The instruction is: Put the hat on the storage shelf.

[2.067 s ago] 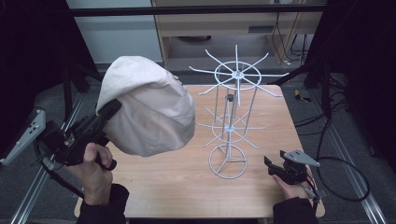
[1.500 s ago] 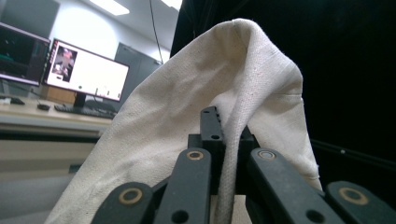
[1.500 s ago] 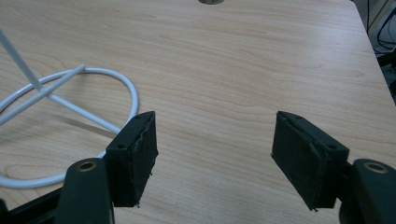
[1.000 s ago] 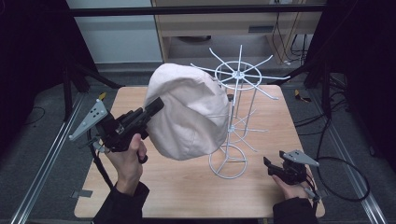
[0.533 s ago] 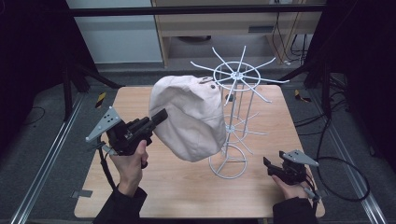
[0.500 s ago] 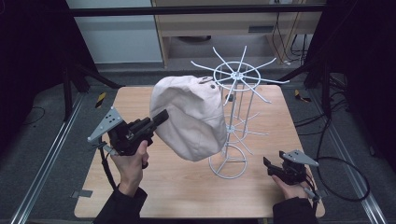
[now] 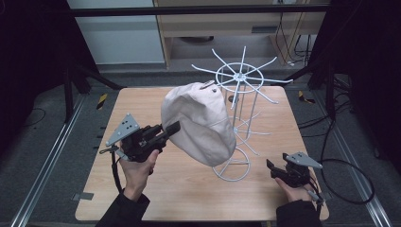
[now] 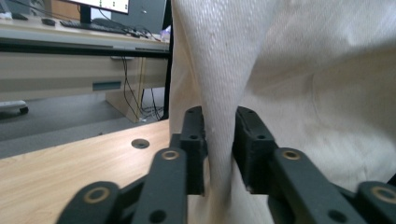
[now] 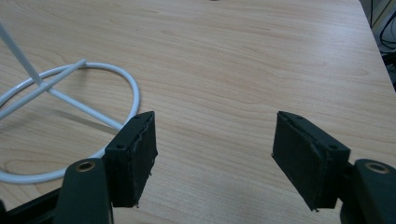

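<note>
A cream cloth cap (image 7: 198,120) hangs in the air against the left side of a white wire rack (image 7: 240,118) standing mid-table. Its top edge touches one of the rack's upper prongs (image 7: 208,85). My left gripper (image 7: 174,126) is shut on the cap's rim; in the left gripper view the fabric (image 8: 219,140) is pinched between both black jaws. My right gripper (image 7: 270,165) rests low on the table at the front right, open and holding nothing, with the rack's round base ring (image 9: 56,116) just to its left.
The wooden table (image 7: 142,101) has bare room at the back left and along the front. A desk with a monitor (image 8: 107,4) and cables stands beyond the far edge. Metal rails (image 7: 47,161) run along both sides on the floor.
My left gripper has carried the cap from the left side of the table rightward and down to the rack, tilting it against the upper prongs. The right gripper has stayed still.
</note>
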Tool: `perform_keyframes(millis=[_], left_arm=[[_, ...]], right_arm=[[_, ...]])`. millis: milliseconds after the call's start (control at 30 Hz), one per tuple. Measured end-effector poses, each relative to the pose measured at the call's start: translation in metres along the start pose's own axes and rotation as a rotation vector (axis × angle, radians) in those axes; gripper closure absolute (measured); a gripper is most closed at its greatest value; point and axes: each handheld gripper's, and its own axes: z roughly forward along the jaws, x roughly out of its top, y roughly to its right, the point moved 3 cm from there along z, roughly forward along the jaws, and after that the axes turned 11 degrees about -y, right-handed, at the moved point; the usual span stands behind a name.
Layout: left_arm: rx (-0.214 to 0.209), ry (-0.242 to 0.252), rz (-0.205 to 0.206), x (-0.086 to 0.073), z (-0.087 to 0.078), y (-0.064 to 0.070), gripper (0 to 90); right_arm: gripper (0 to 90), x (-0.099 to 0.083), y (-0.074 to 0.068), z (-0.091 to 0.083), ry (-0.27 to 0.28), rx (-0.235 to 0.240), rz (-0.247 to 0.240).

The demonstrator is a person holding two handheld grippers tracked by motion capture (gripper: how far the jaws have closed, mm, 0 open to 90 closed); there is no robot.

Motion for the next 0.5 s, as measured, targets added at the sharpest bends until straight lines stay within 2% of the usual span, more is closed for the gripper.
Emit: perform_keyframes(millis=[100, 200, 400, 500], left_arm=[[0.016, -0.013, 0.008, -0.005, -0.005, -0.001, 61.0], [0.022, -0.020, 0.003, -0.011, -0.012, -0.004, 55.6], [0.094, -0.047, 0.009, -0.030, -0.033, -0.017, 44.7], [0.133, -0.061, -0.006, -0.042, -0.042, -0.027, 40.7]], right_arm=[[30.5, 0.000, 0.000, 0.000, 0.000, -0.001, -0.001], [30.3, 0.000, 0.000, 0.000, -0.001, -0.001, -0.001], [30.0, 0.000, 0.000, 0.000, -0.003, 0.002, 0.005], [29.8, 0.000, 0.000, -0.001, -0.003, 0.003, 0.009]])
